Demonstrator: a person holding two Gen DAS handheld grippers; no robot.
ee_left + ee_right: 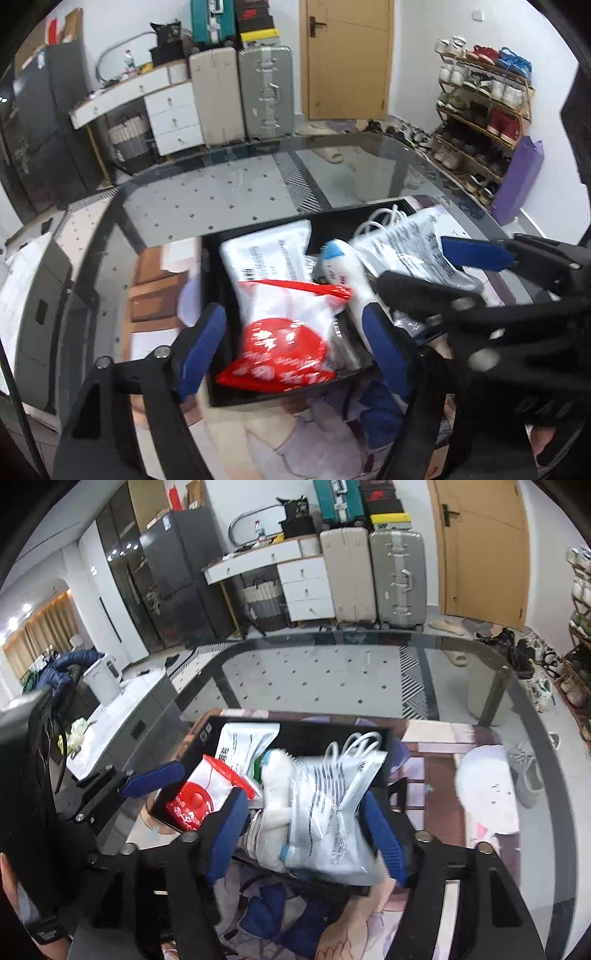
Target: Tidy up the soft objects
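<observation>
A black tray [218,280] [306,734] sits on a glass table and holds soft packets. A red and white bag [288,332] [199,797] lies at its near left. A white plush toy [347,273] [277,786] lies in the middle. A clear printed pouch [417,251] [332,812] lies at the right, over white cables [354,742]. A white flat packet [266,254] [243,746] lies at the back. My left gripper [295,343] is open around the red bag, not closed on it. My right gripper [306,830] is open around the pouch and plush.
An illustrated mat [436,775] lies under the tray on the glass table [314,675]. The right gripper [461,254] reaches into the left wrist view beside the tray. Suitcases [240,92], a desk and a shoe rack [484,110] stand beyond the table.
</observation>
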